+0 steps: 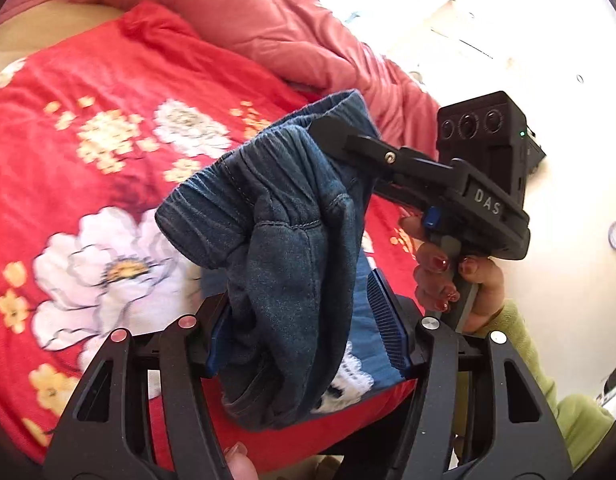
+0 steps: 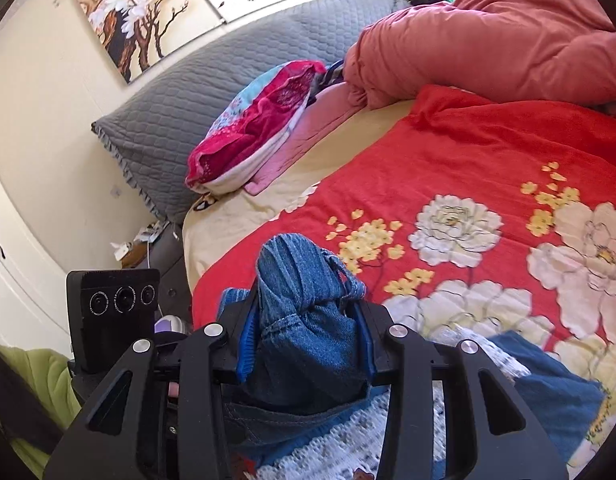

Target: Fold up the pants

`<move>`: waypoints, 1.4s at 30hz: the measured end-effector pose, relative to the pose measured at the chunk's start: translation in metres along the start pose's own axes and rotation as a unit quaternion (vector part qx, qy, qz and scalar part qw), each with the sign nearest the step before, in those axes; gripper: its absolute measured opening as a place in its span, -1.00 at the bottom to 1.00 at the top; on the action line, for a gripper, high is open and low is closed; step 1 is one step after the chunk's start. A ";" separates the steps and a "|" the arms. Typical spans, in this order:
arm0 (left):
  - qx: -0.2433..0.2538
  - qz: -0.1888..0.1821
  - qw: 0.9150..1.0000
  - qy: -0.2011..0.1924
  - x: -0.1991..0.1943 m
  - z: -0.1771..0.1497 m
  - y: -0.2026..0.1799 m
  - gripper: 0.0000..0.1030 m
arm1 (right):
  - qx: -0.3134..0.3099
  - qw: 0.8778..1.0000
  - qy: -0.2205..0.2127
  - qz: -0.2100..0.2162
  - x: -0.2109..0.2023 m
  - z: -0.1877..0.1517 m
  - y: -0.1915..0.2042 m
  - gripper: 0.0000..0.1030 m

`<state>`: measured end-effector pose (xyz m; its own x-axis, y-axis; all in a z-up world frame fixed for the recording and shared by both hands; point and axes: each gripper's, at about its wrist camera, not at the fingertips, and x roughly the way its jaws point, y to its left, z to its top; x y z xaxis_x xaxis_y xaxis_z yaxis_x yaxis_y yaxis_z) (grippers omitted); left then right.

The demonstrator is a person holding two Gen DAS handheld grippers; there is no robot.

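Two grippers hold one pair of blue denim pants (image 1: 283, 240) lifted above a bed, and no container appears in either view. Largest item: the red flowered blanket (image 1: 107, 92) that covers most of the bed, evidently the surface on which the fold is to be laid. Behind it a pink quilt (image 2: 488, 36) lies bunched near the wall, with a grey quilted pillow (image 2: 227, 68) and a smaller pile of pink and patterned cloth (image 2: 263, 120) at the head end, all well apart from the work. The pants hang bunched in the air, elastic waistband uppermost in the left wrist view, clear of the blanket. The left gripper (image 1: 308, 336) has a thick wad of denim between its blue pads; the left pad presses on cloth, while the right pad shows a bare ribbed face, so a full clamp cannot be confirmed. The right gripper (image 2: 303, 336) is clamped on a gathered bundle of the same garment, both pads against the cloth. Judged purpose of the double hold: to spread the garment between two points before laying it flat. A blue and white cloth (image 2: 540, 384) lies on the blanket below. Folding itself appears not yet begun.
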<state>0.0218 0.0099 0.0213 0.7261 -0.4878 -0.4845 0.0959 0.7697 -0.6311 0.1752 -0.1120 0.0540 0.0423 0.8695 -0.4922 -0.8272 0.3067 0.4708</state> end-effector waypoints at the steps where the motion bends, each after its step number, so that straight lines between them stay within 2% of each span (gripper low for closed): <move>1: 0.006 -0.001 1.000 0.001 0.004 -0.001 -0.004 0.02 | 0.003 1.000 -0.005 -0.002 -0.007 -0.003 -0.005 -0.27; 6: 0.044 0.003 0.999 0.006 0.027 -0.004 -0.022 0.02 | 0.021 0.999 -0.027 -0.014 -0.029 -0.015 -0.022 -0.25; 10: 0.072 -0.007 0.997 0.017 0.039 -0.012 -0.033 0.02 | 0.039 0.998 -0.047 -0.017 -0.045 -0.031 -0.035 -0.21; 13: 0.093 -0.028 0.995 0.030 0.045 -0.017 -0.039 0.03 | 0.051 0.996 -0.066 -0.023 -0.059 -0.044 -0.043 -0.04; 16: 0.086 -0.060 0.993 0.048 0.047 -0.019 -0.039 0.03 | 0.075 0.992 -0.091 -0.037 -0.076 -0.061 -0.055 0.12; 18: 0.083 -0.084 0.992 0.053 0.044 -0.019 -0.040 0.03 | 0.099 0.987 -0.116 -0.044 -0.092 -0.075 -0.063 0.13; 20: 0.082 -0.104 0.990 0.047 0.038 -0.018 -0.041 0.03 | 0.113 0.983 -0.136 -0.056 -0.104 -0.085 -0.067 0.24; 22: 0.082 -0.116 0.989 0.032 0.030 -0.015 -0.043 0.03 | 0.120 0.978 -0.144 -0.086 -0.114 -0.096 -0.067 0.24; 23: 0.089 -0.097 0.991 0.021 0.026 -0.014 -0.043 0.03 | 0.121 0.977 -0.144 -0.102 -0.117 -0.100 -0.065 0.26; 26: 0.128 0.006 0.992 -0.009 0.025 -0.012 -0.047 0.03 | 0.114 0.975 -0.141 -0.129 -0.118 -0.106 -0.054 0.33; 27: 0.138 0.030 0.990 -0.010 0.026 -0.015 -0.048 0.03 | 0.107 0.975 -0.137 -0.135 -0.117 -0.107 -0.049 0.33; 29: 0.154 0.075 0.985 0.001 0.034 -0.018 -0.048 0.03 | 0.084 0.976 -0.124 -0.157 -0.112 -0.109 -0.032 0.62; 30: 0.158 0.088 0.983 0.015 0.040 -0.020 -0.047 0.06 | 0.076 0.976 -0.119 -0.166 -0.110 -0.111 -0.027 0.63; 33: 0.168 0.103 0.980 0.037 0.049 -0.024 -0.046 0.12 | 0.036 0.975 -0.081 -0.204 -0.096 -0.121 -0.009 0.63; 37: 0.163 0.111 0.978 0.064 0.052 -0.031 -0.037 0.23 | 0.026 0.958 -0.006 -0.284 -0.077 -0.145 -0.010 0.63; 42: 0.164 0.114 0.977 0.077 0.053 -0.035 -0.033 0.30 | 0.040 0.958 -0.005 -0.285 -0.077 -0.160 -0.016 0.63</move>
<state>0.0330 -0.0561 -0.0044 0.6459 -0.3247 -0.6909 0.1750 0.9439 -0.2800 0.0954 -0.2458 -0.0327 0.4802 0.5561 -0.6784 -0.6229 0.7607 0.1827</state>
